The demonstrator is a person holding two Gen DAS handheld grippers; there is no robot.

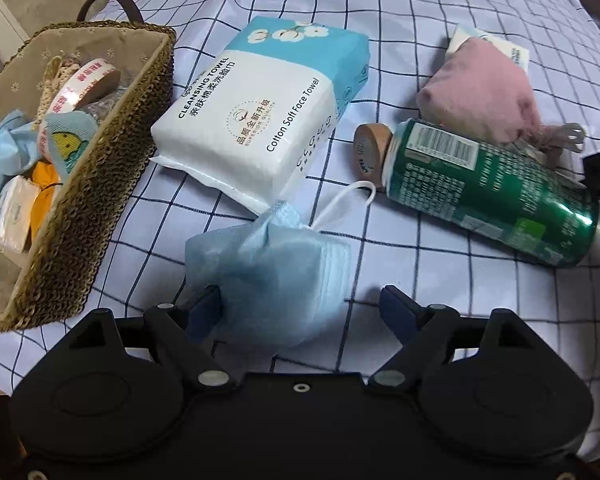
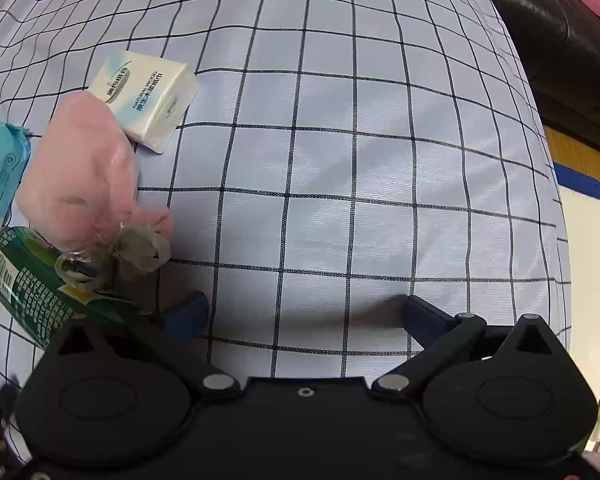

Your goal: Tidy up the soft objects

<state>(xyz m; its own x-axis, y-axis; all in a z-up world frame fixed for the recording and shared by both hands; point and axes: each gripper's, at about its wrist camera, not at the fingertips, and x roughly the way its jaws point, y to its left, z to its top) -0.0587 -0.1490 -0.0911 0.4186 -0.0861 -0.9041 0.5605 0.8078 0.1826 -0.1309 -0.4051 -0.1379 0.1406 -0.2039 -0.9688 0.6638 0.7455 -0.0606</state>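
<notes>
A crumpled blue face mask [image 1: 272, 268] lies on the checked cloth between the fingers of my left gripper [image 1: 302, 304], which is open around it. A woven basket [image 1: 100, 184] stands at the left and holds a tape roll, blue cloth, a small tissue pack and other soft items. A large cleansing towel pack [image 1: 260, 116] lies beside the basket. A pink drawstring pouch [image 1: 480, 88] [image 2: 80, 172] lies against a small tissue pack [image 2: 146, 98]. My right gripper [image 2: 304, 316] is open and empty over bare cloth.
A green can [image 1: 496, 192] [image 2: 28, 284] lies on its side by the pouch, next to a round wooden piece [image 1: 370, 150]. A dark sofa [image 2: 548, 40] and floor lie beyond the cloth's right edge.
</notes>
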